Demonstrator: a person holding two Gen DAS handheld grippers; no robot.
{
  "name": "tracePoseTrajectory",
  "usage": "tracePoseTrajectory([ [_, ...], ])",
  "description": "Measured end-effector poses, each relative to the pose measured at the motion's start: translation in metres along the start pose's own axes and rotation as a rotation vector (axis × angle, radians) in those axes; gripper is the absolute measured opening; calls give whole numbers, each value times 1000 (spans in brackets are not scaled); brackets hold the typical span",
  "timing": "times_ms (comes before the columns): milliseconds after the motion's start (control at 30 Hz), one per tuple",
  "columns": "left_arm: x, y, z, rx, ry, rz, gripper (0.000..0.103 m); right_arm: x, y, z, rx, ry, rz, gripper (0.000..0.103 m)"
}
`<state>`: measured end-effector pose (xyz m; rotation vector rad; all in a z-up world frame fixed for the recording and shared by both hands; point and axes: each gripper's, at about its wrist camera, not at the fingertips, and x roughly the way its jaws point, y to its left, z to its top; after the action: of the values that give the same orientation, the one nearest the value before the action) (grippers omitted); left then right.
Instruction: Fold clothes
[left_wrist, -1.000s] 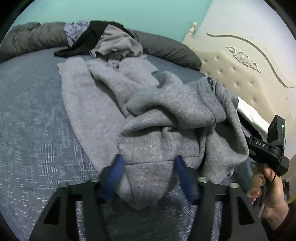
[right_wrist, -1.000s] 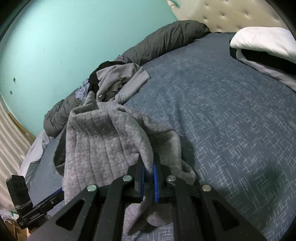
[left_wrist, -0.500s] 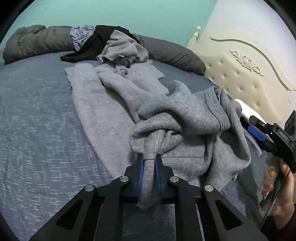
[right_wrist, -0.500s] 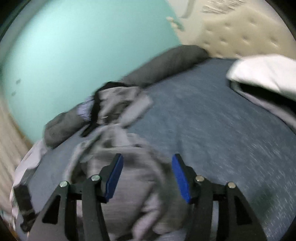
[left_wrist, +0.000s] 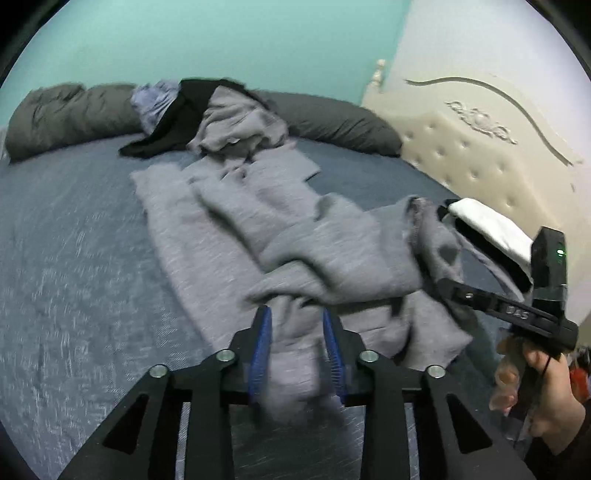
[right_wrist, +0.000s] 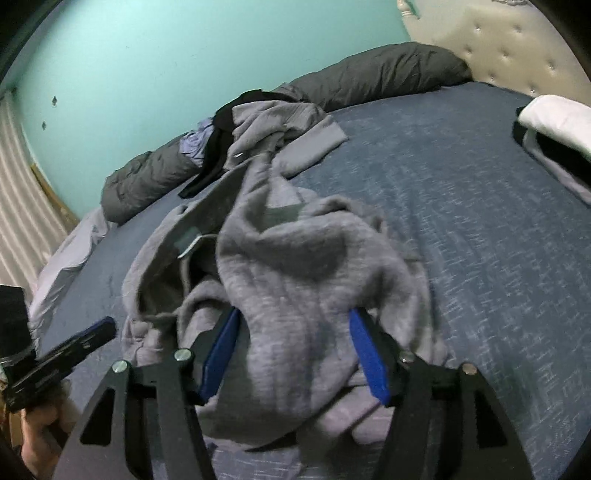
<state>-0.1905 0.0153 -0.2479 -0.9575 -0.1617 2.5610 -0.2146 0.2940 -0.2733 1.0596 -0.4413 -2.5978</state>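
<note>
Grey sweatpants (left_wrist: 280, 236) lie crumpled across the blue bed (left_wrist: 74, 266), legs running toward the clothes pile (left_wrist: 221, 118) by the dark bolster (left_wrist: 332, 122). L gripper (left_wrist: 297, 354) jaws have just been opening, fabric loose between them; R gripper (right_wrist: 295, 354) jaws wide apart w/ cloth bunched between, not pinched.

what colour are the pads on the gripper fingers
Blue, on black fingers. The right gripper shows its pads most clearly in the right wrist view.
</note>
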Motion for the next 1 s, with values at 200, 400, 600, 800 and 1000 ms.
tracePoseTrajectory([
  [200,25,11,-7,-33,66,4,33,-1,1,-6,16,5,4,61],
  [400,46,21,-10,-59,104,-11,11,6,1,-2,29,21,46,45],
  [600,36,6,-11,1,92,-16,2,-3,0,-1,46,-1,78,12],
  [800,-7,1,-9,7,52,-21,2,-36,4,6,41,-79,96,10],
  [1000,-74,7,-7,0,13,12,2,-90,14,23,-38,-111,128,10],
])
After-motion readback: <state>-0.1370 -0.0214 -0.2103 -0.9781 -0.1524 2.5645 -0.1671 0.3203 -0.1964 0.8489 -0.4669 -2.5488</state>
